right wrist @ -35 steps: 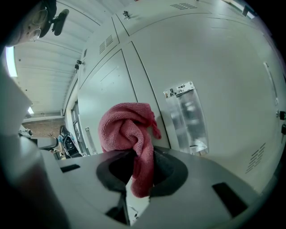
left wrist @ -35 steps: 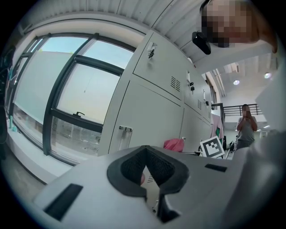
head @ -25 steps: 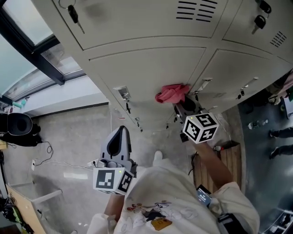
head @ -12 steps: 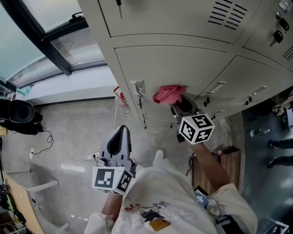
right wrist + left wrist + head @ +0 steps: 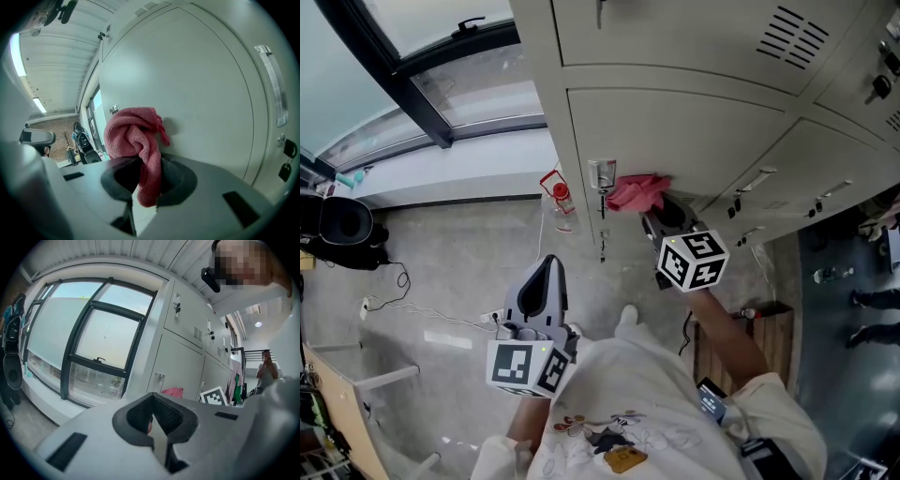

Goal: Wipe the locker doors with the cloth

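Note:
A pink cloth (image 5: 636,192) is pressed against a beige locker door (image 5: 694,141), close to that door's latch (image 5: 602,174). My right gripper (image 5: 652,214) is shut on the cloth (image 5: 136,140), whose bunched end sticks out past the jaws onto the door (image 5: 201,93). My left gripper (image 5: 546,281) hangs lower, away from the lockers, with its jaws closed and nothing between them. In the left gripper view (image 5: 157,427) the pink cloth (image 5: 172,392) and the lockers (image 5: 180,362) show ahead.
More locker doors (image 5: 825,178) with handles and keys run to the right. A large window (image 5: 403,66) with a dark frame is at left. A red bottle (image 5: 562,202) hangs by the latch. A wooden pallet (image 5: 764,328) lies on the floor at right; a black chair (image 5: 342,230) stands at left.
My right gripper has slid the pink cloth leftward across the locker door toward the latch. The head view has shifted with it. The left gripper has stayed where it was.

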The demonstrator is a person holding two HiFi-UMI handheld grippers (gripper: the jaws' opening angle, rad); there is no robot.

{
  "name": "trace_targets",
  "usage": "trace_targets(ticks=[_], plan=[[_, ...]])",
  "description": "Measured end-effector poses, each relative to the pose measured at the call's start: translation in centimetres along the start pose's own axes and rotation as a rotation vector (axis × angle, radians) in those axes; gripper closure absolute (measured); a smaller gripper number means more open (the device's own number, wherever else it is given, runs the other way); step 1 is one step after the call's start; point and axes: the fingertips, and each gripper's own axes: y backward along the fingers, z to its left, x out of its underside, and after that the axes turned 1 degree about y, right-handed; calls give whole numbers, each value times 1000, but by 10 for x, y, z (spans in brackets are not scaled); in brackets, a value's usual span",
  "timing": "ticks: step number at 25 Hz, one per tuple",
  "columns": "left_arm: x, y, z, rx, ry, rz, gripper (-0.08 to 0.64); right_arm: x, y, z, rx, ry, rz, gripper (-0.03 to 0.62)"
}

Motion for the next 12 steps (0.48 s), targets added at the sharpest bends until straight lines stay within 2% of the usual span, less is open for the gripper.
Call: trace_targets(ticks=[12], plan=[[-2,10,15,2,7,-2,558,24,-18,12,11,11,46,515]])
